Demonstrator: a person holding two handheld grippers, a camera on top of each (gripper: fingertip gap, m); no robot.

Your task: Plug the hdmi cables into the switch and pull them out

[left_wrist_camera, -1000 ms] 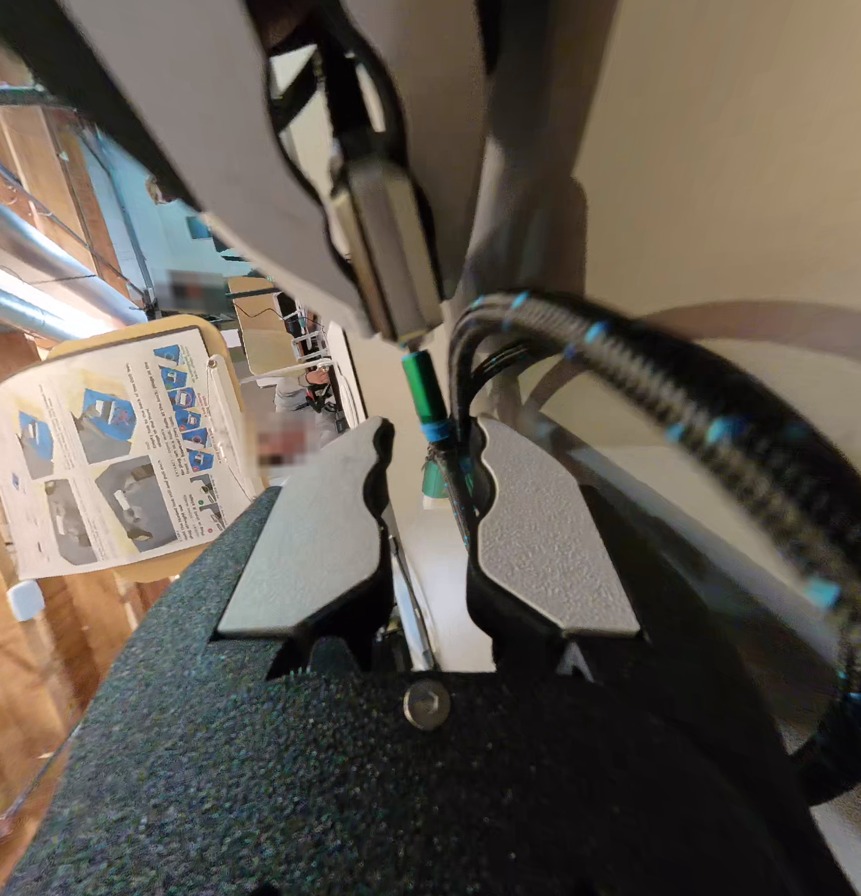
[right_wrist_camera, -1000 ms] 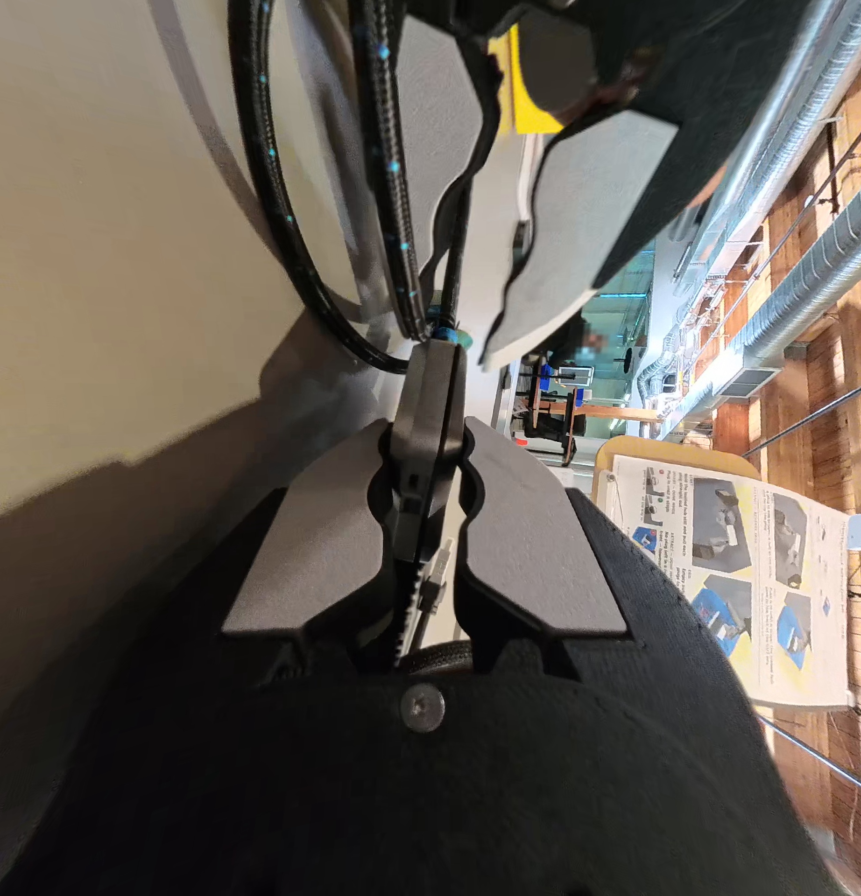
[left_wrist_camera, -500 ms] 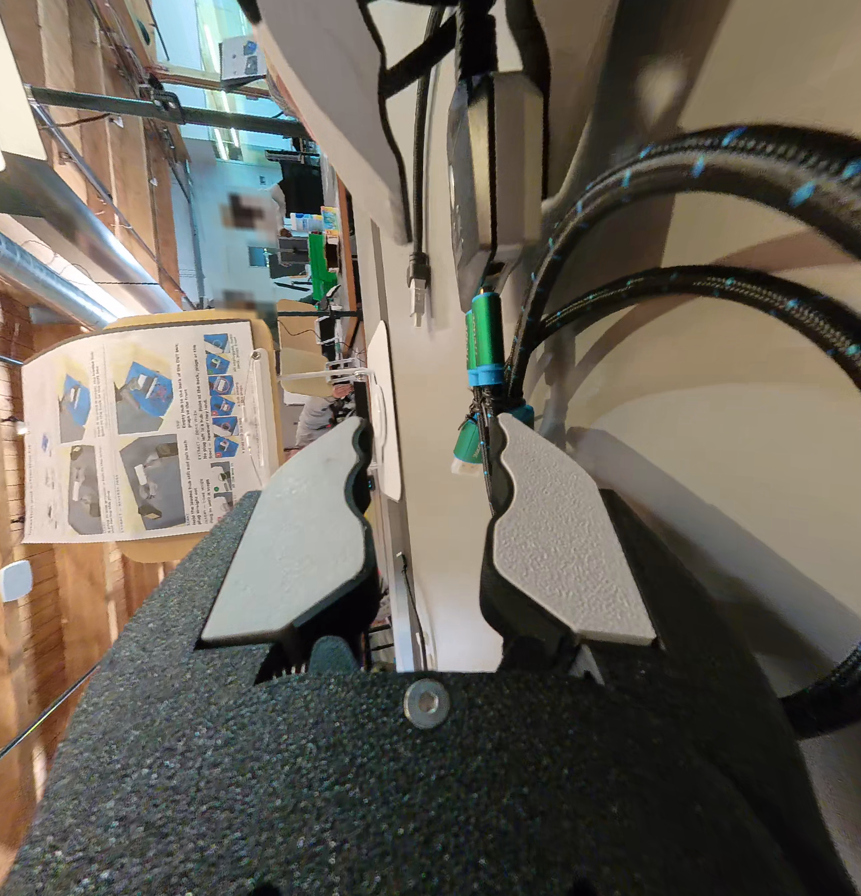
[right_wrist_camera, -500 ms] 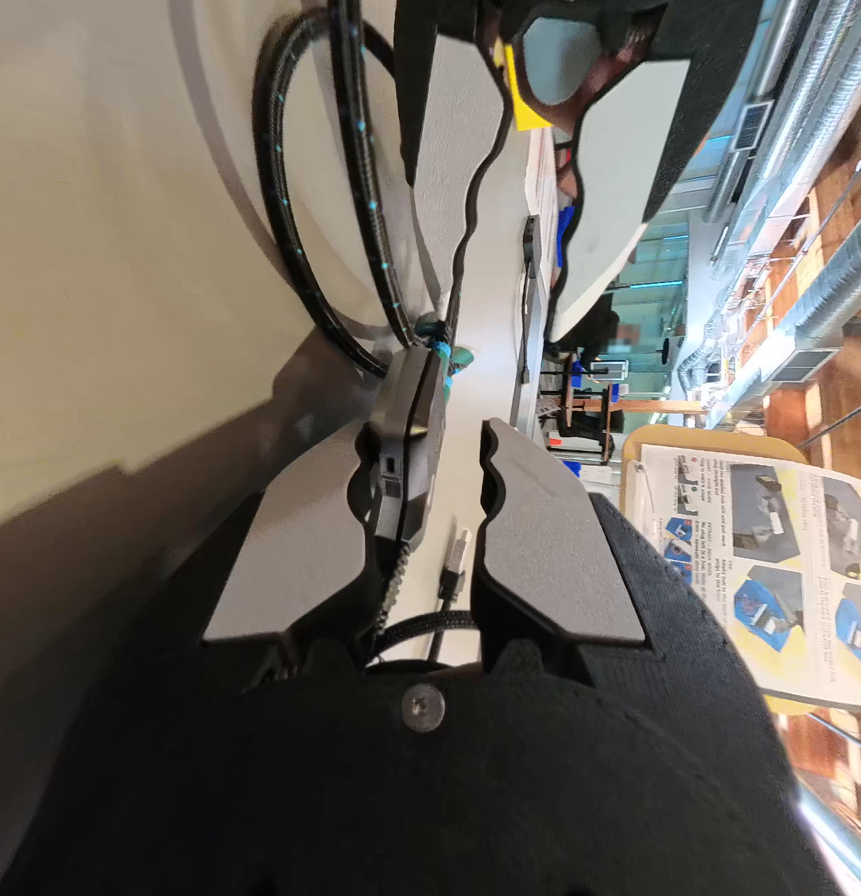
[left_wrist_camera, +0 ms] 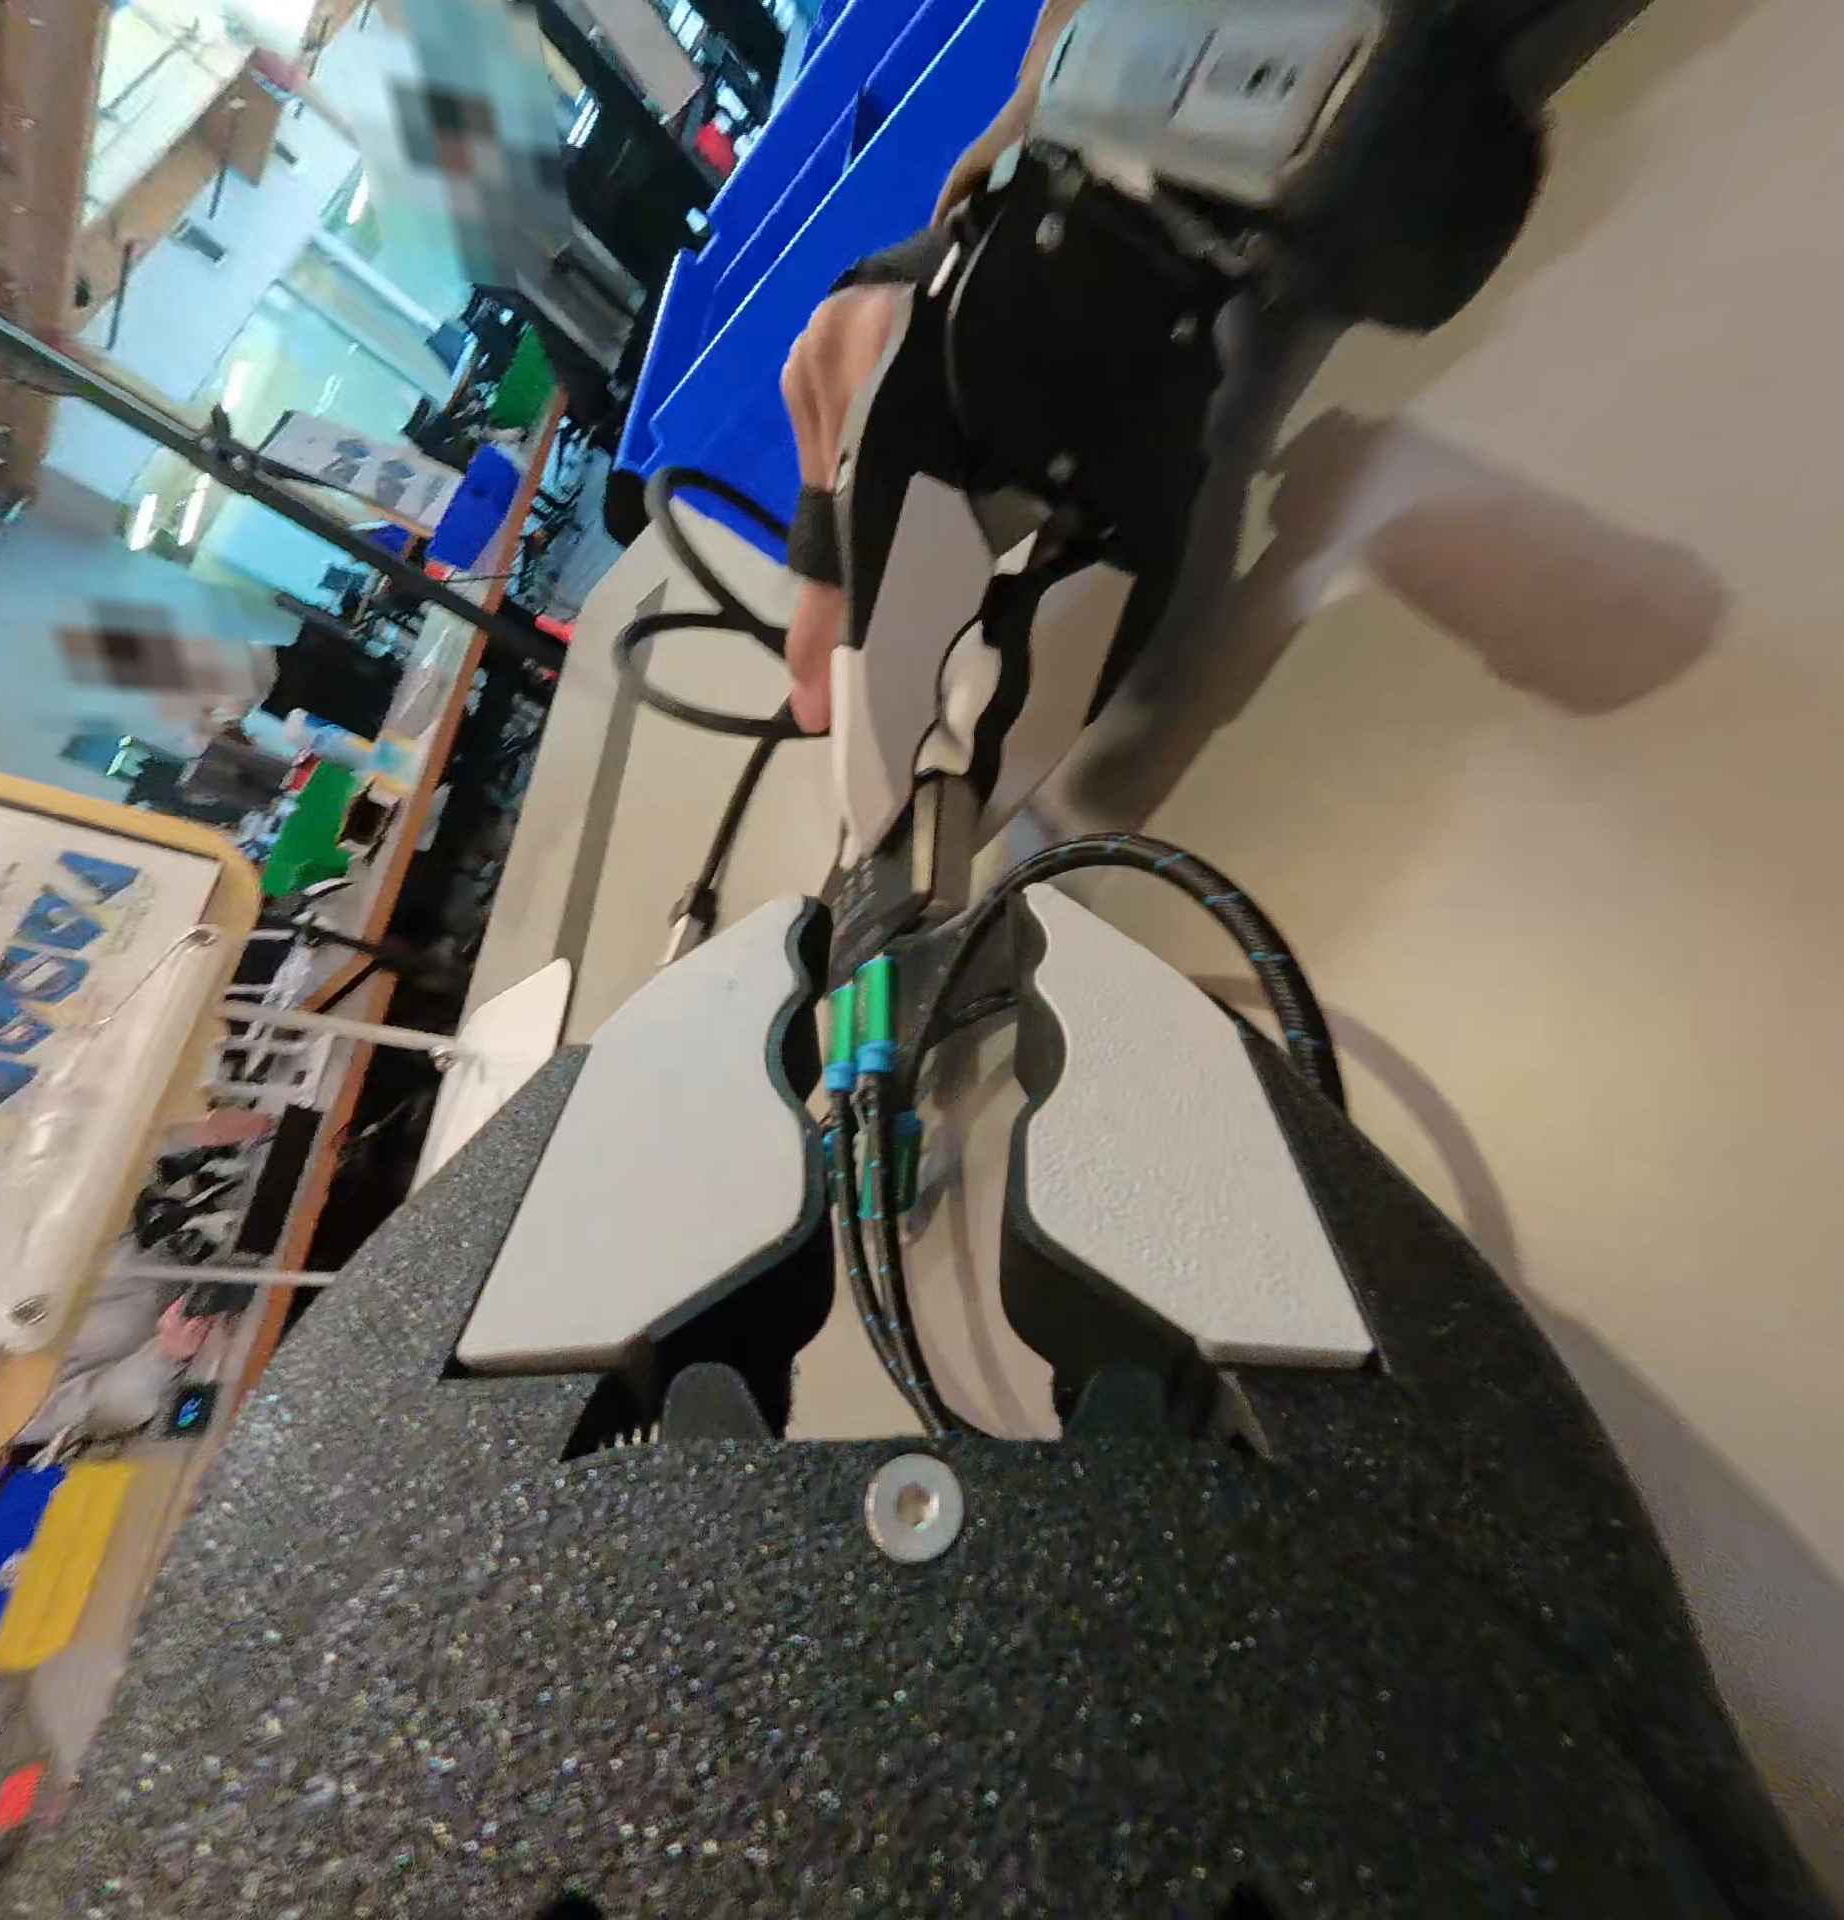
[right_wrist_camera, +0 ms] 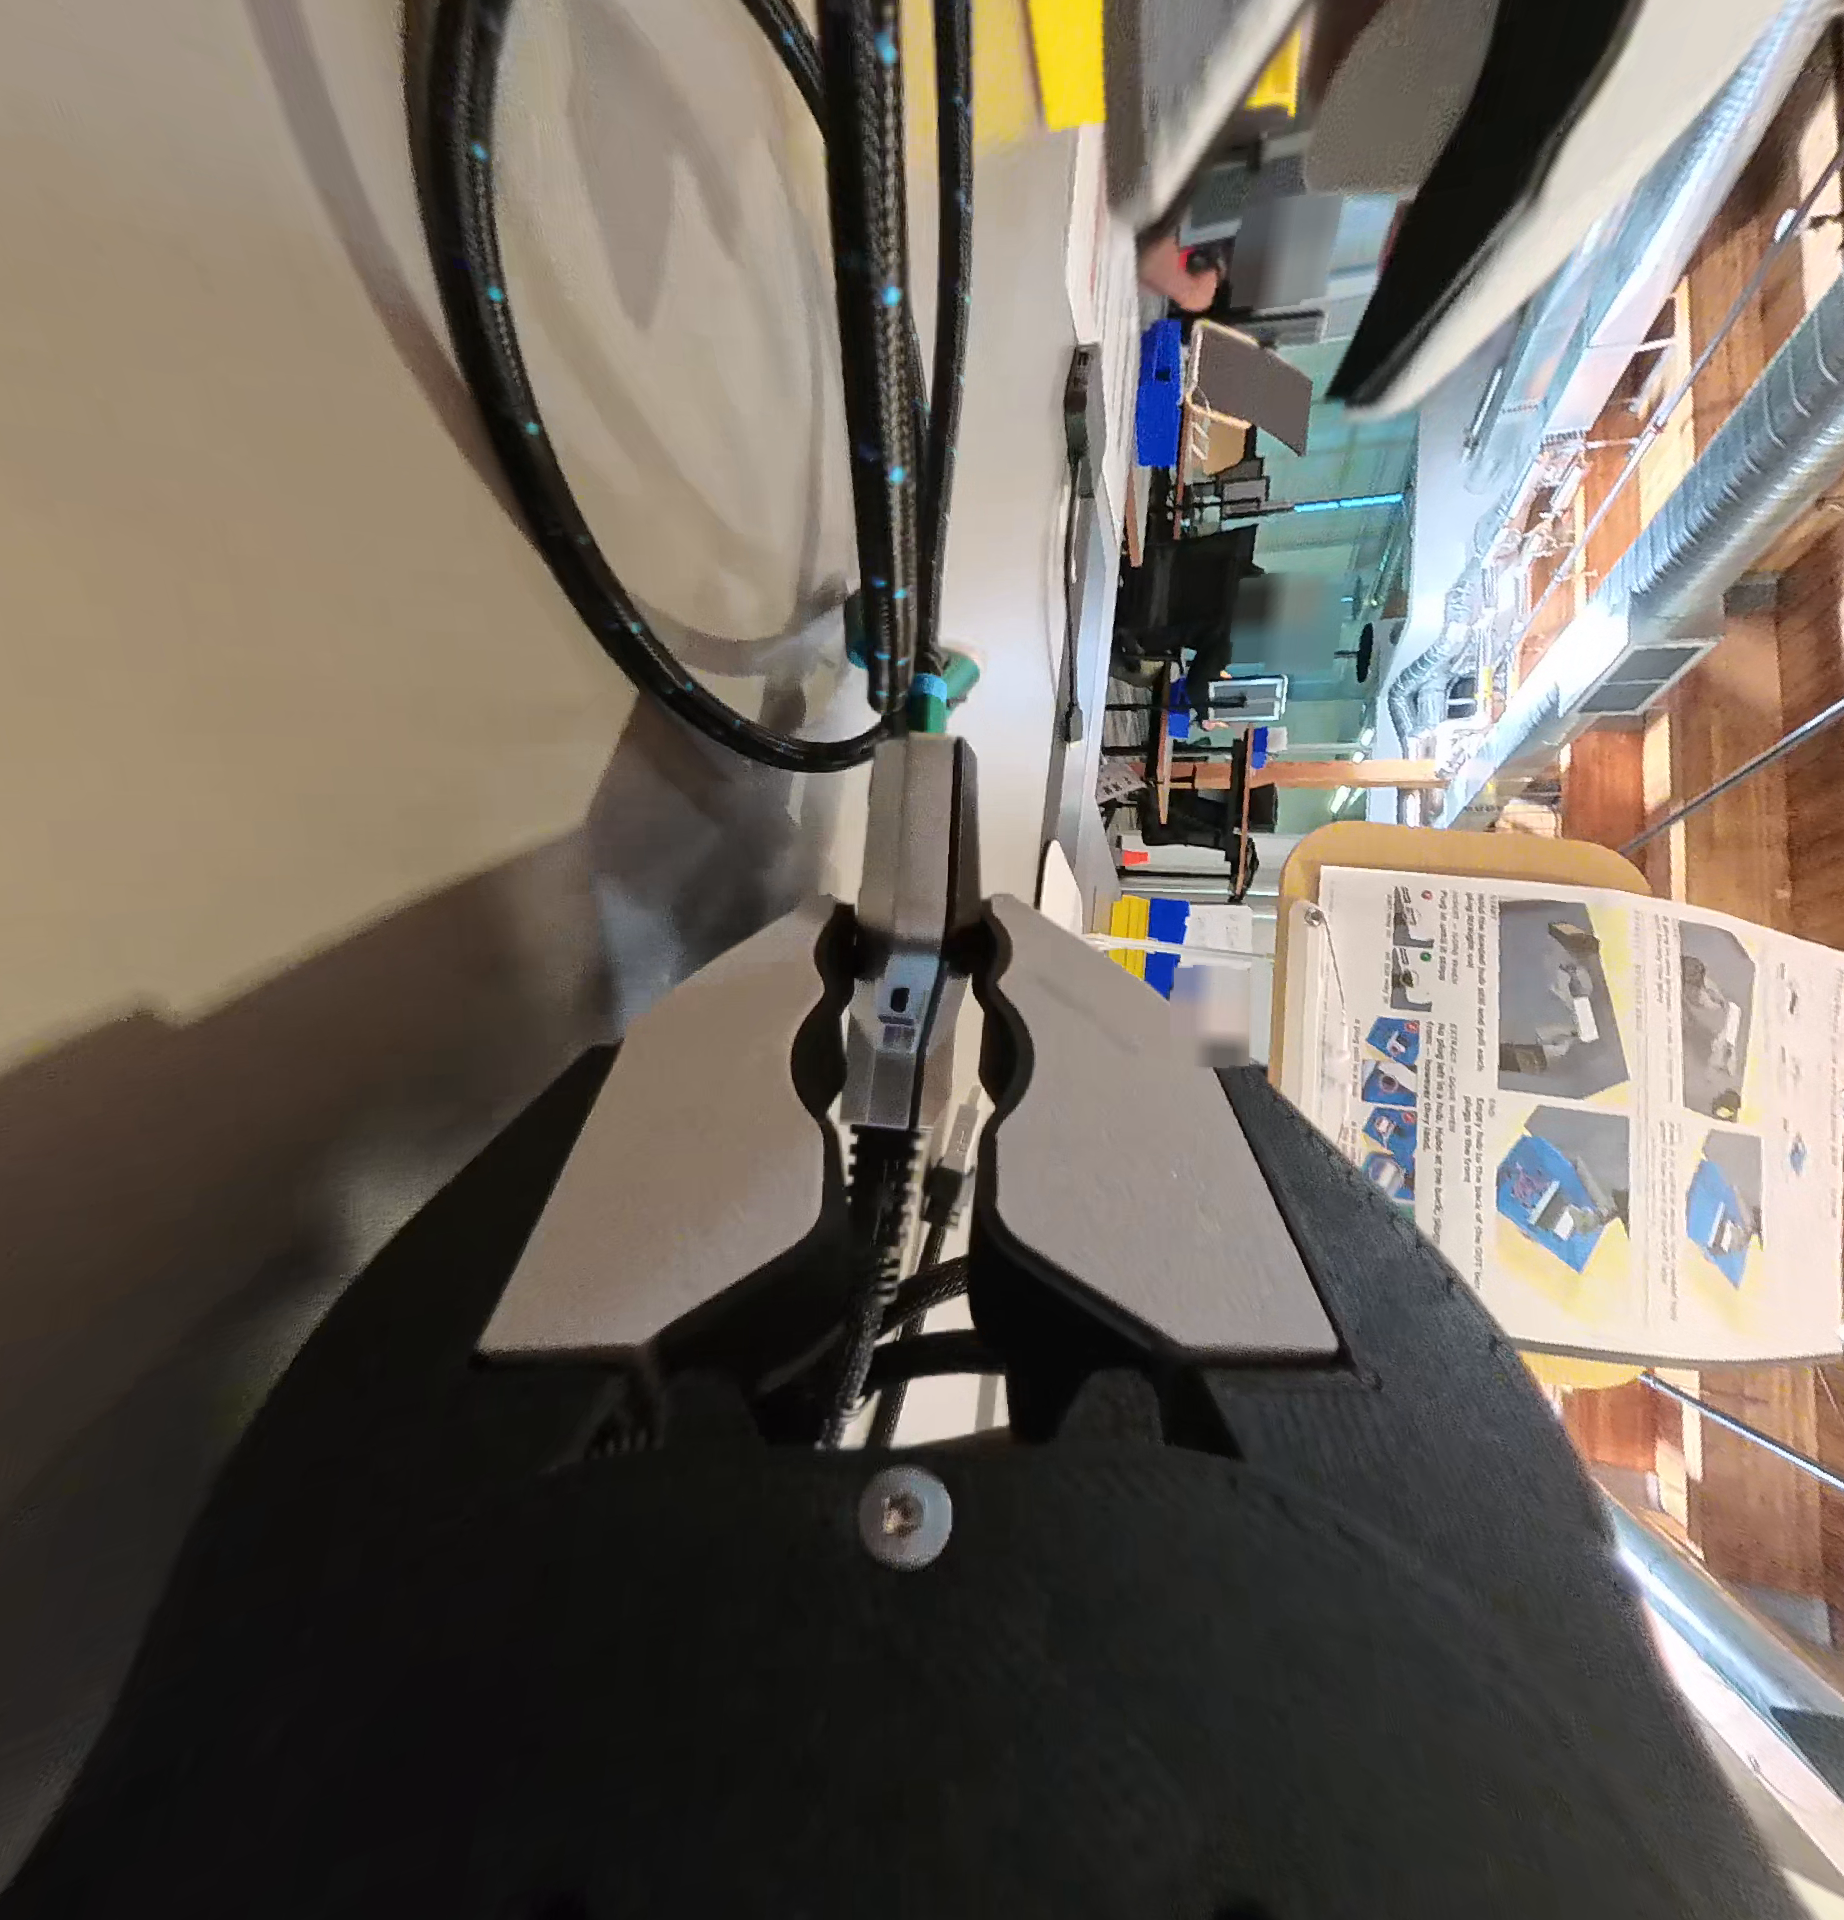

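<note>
My right gripper [right_wrist_camera: 913,914] is shut on a flat grey hub [right_wrist_camera: 913,862], held edge-on between both pads. A green plug [right_wrist_camera: 933,707] with a black braided cable [right_wrist_camera: 876,312] sits in the hub's far end. In the left wrist view the right gripper [left_wrist_camera: 923,769], held by a hand [left_wrist_camera: 824,416], grips the hub [left_wrist_camera: 882,883] just ahead of my left gripper [left_wrist_camera: 918,914]. Two green plugs [left_wrist_camera: 864,1013] stand between the left fingers, close to the left pad. Pale table shows between them and the right pad, so the left gripper is open. The braided cable [left_wrist_camera: 1240,914] loops over its right finger.
The table [left_wrist_camera: 1520,935] is pale. Blue bins [left_wrist_camera: 793,260] stand at its far edge. A thin black cable with a silver plug [left_wrist_camera: 720,831] lies beyond the left finger. A picture sheet on a wooden board [right_wrist_camera: 1572,1091] stands to the side. My hands' fingertips stand some 9 cm from each other.
The right jaws opened around the hub half a second ago and have closed on it again. The left jaws widened, then narrowed around the green plugs. Both views have swung.
</note>
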